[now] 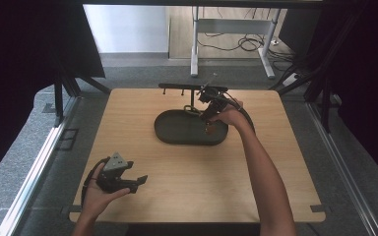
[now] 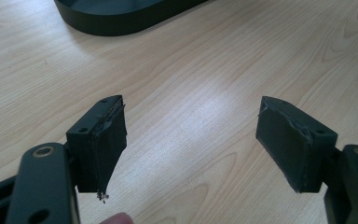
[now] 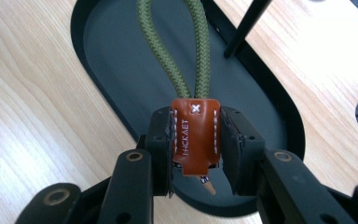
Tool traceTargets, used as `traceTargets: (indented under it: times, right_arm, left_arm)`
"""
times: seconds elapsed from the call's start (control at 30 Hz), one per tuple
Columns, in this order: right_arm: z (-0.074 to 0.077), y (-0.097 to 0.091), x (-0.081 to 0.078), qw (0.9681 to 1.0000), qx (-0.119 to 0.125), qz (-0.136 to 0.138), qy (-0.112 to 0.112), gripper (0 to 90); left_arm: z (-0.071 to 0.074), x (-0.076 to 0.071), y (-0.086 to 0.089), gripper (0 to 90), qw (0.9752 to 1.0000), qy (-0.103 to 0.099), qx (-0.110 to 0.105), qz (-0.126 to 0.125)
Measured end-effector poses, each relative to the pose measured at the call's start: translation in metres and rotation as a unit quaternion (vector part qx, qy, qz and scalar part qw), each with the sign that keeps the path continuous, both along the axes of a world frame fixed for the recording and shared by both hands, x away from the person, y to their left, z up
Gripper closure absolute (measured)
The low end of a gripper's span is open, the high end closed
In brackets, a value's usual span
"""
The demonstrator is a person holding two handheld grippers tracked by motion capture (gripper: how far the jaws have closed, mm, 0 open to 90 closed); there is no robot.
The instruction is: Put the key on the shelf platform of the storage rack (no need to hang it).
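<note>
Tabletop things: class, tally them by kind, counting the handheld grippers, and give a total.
Grippers: 2, left gripper and right gripper
Oval black tray: 1
Black stand: 1
Green cord loop with brown leather tab: 1
Total: 5

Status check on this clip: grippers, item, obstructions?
Left gripper open, idle above bare wood. Right gripper shut on brown leather tab of olive braided cord loop, over black oval tray. Nothing obstructing.

Pale wood-grain table top (image 2: 205, 93): smooth, slight sheen. Dark oval plastic tray (image 3: 121, 60): matt. Olive braided cord loop (image 3: 177, 51): woven. Brown stitched leather tab (image 3: 195, 135): smooth, glossy.
</note>
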State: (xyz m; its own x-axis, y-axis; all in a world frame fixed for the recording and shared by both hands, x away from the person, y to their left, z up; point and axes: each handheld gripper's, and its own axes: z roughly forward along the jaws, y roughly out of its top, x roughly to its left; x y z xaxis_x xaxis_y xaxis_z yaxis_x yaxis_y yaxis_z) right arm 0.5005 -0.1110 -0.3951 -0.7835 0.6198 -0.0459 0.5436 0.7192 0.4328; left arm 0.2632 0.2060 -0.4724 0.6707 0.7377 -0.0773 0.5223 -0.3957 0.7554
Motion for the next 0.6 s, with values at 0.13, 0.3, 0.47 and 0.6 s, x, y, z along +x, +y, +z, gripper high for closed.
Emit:
traceTargets:
  times: [0.13,0.3,0.47,0.6]
  right_arm:
    - [-0.005,0.005,0.006,1.0000,-0.001,-0.003,0.000,66.7]
    - [-0.010,0.005,0.009,1.0000,0.002,-0.004,0.000,66.7]
    - [-0.020,0.004,0.012,0.9999,0.004,-0.011,0.005,66.7]
    - [-0.026,0.003,0.013,0.9999,0.006,-0.013,0.007,66.7]
  left_arm:
    - [0.000,0.000,0.001,24.7,1.0000,0.000,-0.003,0.002]
    - [0.001,0.000,0.001,24.7,1.0000,-0.001,-0.002,0.000]
    - [0.001,-0.001,0.001,24.7,1.0000,-0.003,-0.003,0.001]
    - [0.001,-0.001,0.000,24.7,1.0000,-0.001,0.000,-0.001]
